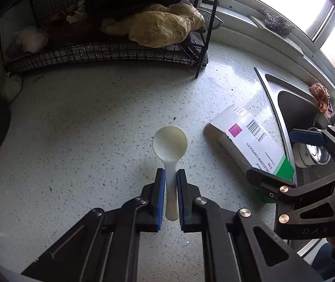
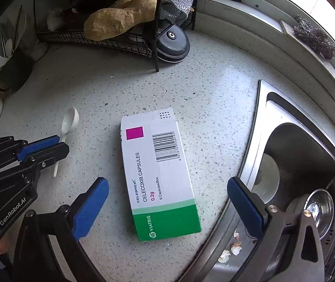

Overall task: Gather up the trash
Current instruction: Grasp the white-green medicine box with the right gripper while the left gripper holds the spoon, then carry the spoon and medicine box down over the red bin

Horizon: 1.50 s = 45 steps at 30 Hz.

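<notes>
My left gripper [image 1: 170, 176] is shut on the handle of a white plastic spoon [image 1: 169, 144], its bowl sticking out ahead above the speckled counter [image 1: 85, 129]. The right wrist view shows the same spoon [image 2: 69, 122] held by the left gripper [image 2: 59, 144] at the left edge. A white, green and magenta medicine box [image 2: 158, 174] lies flat on the counter. My right gripper [image 2: 167, 202] hangs open over it, one blue pad on each side of the box, neither touching. From the left wrist the box [image 1: 249, 143] lies to the right, with the right gripper [image 1: 282, 155] beside it.
A steel sink [image 2: 292, 155] with dishes lies right of the box, eggshell bits [image 2: 231, 246] on its rim. A black wire rack [image 1: 111, 51] holding bags stands at the back, a round dark lid [image 2: 173, 42] under it. Steel wool [image 2: 313, 37] sits on the window sill.
</notes>
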{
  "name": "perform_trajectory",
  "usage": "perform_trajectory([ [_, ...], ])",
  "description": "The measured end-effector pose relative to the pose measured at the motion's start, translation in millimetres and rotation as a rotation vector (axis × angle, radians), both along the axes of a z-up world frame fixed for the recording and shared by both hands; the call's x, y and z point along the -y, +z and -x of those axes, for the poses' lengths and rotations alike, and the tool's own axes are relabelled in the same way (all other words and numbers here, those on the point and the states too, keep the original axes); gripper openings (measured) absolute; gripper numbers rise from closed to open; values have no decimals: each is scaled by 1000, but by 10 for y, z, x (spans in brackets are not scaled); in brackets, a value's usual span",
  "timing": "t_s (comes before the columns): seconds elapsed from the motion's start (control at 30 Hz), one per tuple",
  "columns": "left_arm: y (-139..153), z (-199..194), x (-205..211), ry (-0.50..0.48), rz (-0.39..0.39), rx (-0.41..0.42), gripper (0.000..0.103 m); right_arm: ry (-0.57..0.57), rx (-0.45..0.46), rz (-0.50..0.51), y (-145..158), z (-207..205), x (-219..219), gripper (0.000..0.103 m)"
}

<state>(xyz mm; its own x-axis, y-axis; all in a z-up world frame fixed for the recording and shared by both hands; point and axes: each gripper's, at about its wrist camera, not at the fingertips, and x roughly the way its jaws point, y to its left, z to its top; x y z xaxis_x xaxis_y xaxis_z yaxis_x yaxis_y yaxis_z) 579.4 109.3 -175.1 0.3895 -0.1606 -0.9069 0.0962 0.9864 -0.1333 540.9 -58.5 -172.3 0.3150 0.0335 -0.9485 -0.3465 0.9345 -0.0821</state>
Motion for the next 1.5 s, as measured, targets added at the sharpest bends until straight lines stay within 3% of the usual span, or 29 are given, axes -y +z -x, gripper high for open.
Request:
perform_trajectory([
  [0.13, -59, -33, -42, -11, -38, -15, 9, 2, -46, 8, -151, -82, -47, 95],
  [0.2, -49, -18, -47, -17, -44, -5, 9, 14, -66, 30, -217, -89, -79, 82],
  [0.27, -23, 16, -50, -24, -43, 7, 9, 19, -57, 22, -224, -72, -105, 76],
  [0.33, 2, 50, -54, -23, -41, 11, 9, 20, -63, 4, -210, -28, -132, 61],
  [0.37, 27, 73, -52, -22, -39, 13, 9, 18, -56, 7, -194, 12, -136, 59],
  [0.47, 128, 141, -6, -21, -32, 36, 9, 10, -44, -44, -82, 131, -39, 59],
  [0.7, 440, 530, 203, -52, -6, 100, 9, -31, 76, -63, 357, 586, 194, 59],
  [1.07, 822, 1360, 667, -78, -4, 162, 9, -75, 149, -131, 759, 1488, 617, 59],
  [1.5, 950, 2730, 1286, -85, -12, 204, 9, -69, 211, -147, 851, 2773, 1224, 59],
])
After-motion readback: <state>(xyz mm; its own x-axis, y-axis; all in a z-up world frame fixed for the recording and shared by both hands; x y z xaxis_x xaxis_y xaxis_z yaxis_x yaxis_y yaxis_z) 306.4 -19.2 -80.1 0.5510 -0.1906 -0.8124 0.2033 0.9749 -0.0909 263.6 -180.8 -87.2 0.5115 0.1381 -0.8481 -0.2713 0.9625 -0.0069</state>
